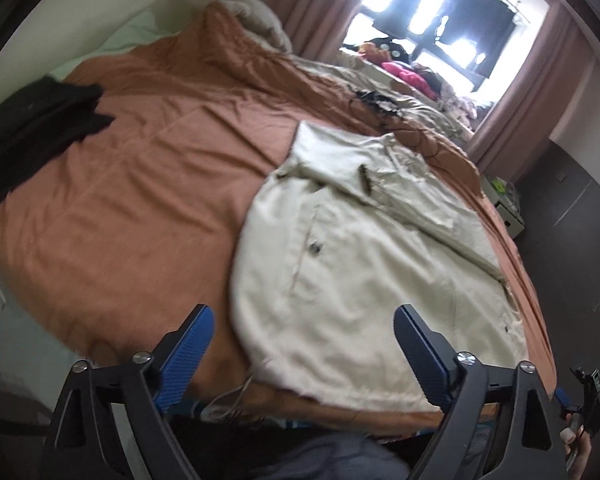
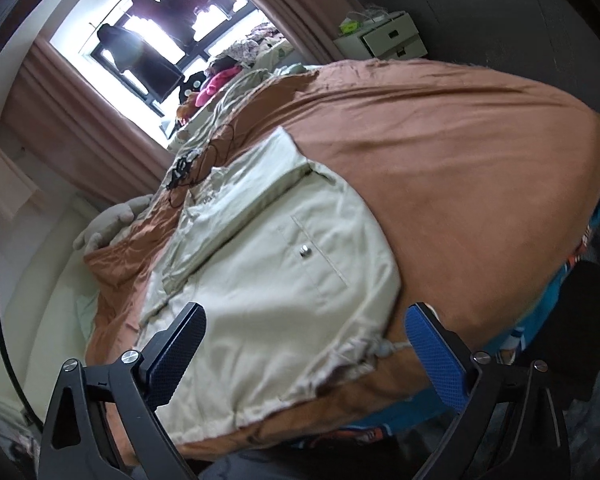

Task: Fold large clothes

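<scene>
A cream jacket point(image 1: 364, 248) lies spread on the rust-brown bedspread point(image 1: 140, 184) of the bed, near its front edge, one sleeve folded across its chest and a drawstring point(image 2: 384, 347) trailing from the hem. The left tool point(image 1: 304, 352) hangs over the hem, jaws wide apart, holding nothing. The right tool point(image 2: 306, 350) is likewise wide open above the hem. A black garment point(image 1: 32, 132) lies well apart, at the bed's left side.

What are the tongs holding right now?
Nothing. The left tongs and the right tongs are both wide open, with nothing pinched between their pads. The cream jacket lies flat on the orange bedspread.
</scene>
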`<state>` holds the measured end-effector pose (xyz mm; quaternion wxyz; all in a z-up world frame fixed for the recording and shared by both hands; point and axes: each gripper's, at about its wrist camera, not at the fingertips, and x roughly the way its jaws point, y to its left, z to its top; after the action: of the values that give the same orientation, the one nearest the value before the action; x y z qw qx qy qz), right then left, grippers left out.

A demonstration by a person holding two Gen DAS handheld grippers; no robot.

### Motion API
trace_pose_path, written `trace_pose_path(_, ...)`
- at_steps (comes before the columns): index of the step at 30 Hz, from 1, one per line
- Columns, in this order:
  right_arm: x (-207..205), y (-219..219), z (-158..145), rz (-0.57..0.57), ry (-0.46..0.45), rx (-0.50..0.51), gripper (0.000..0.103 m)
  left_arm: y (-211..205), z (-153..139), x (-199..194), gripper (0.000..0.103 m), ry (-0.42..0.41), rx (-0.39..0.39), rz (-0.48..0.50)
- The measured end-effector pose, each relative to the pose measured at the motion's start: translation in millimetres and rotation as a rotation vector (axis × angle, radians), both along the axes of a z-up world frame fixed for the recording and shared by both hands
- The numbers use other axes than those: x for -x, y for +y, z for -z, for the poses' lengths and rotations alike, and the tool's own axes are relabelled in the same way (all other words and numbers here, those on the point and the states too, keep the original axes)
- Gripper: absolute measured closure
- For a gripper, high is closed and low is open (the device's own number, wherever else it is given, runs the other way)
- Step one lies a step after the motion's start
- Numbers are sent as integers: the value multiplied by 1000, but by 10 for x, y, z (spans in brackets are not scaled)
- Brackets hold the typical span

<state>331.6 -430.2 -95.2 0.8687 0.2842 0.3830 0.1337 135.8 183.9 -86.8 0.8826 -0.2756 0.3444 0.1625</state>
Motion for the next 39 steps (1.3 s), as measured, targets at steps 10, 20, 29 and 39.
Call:
trace_pose_path(10,201,-144,417,-3,36,25,15,106,423,436,30,21,66,-36)
trace_pose_path(20,192,-195,565,19,51,8,16,211,611,257,43,29,104,-4)
trace_pose_path(29,-119,-218,683,29,84,-2,19,382,824,-107,49,67,154,-1)
trace_pose_path(39,-540,-73,864,-19,136,-48,24,625,1018,-476,57,108,190,-3)
